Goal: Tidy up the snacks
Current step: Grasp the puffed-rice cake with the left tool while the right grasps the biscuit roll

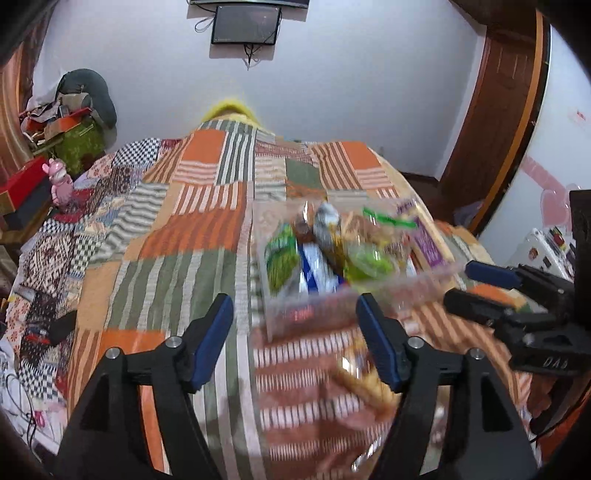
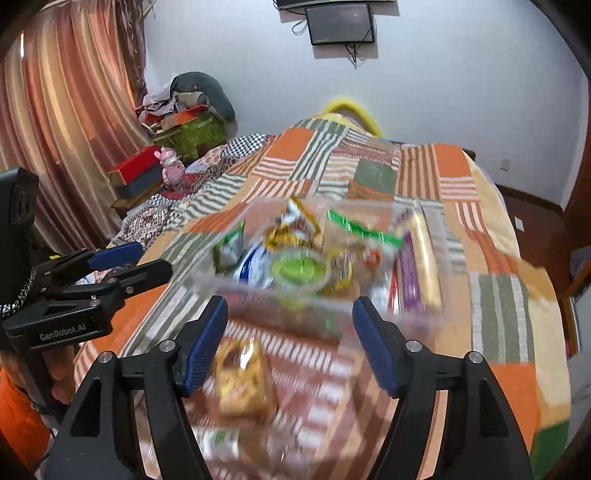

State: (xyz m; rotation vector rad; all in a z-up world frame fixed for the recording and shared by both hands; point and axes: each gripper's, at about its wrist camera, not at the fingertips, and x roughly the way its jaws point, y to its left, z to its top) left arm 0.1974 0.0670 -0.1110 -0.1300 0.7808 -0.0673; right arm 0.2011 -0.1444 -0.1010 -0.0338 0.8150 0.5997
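A clear plastic box (image 1: 288, 314) full of snack packets sits on the patchwork bedspread (image 1: 166, 236), also in the right wrist view (image 2: 436, 295). Inside are green (image 1: 280, 258), blue-white (image 1: 314, 273) and purple (image 1: 426, 243) packets. A golden-brown snack packet (image 2: 242, 384) lies loose on the spread in front of the box, also in the left wrist view (image 1: 365, 380). My left gripper (image 1: 295, 343) is open and empty, just short of the box. My right gripper (image 2: 290, 343) is open and empty above the loose packet. Both views are blurred.
A pale green-marked packet (image 2: 218, 443) lies at the near edge. A pink toy (image 2: 171, 168), red boxes (image 2: 135, 166) and clutter stand left of the bed by the curtain (image 2: 66, 110). A screen (image 1: 245, 24) hangs on the wall. A wooden door (image 1: 502, 122) is at the right.
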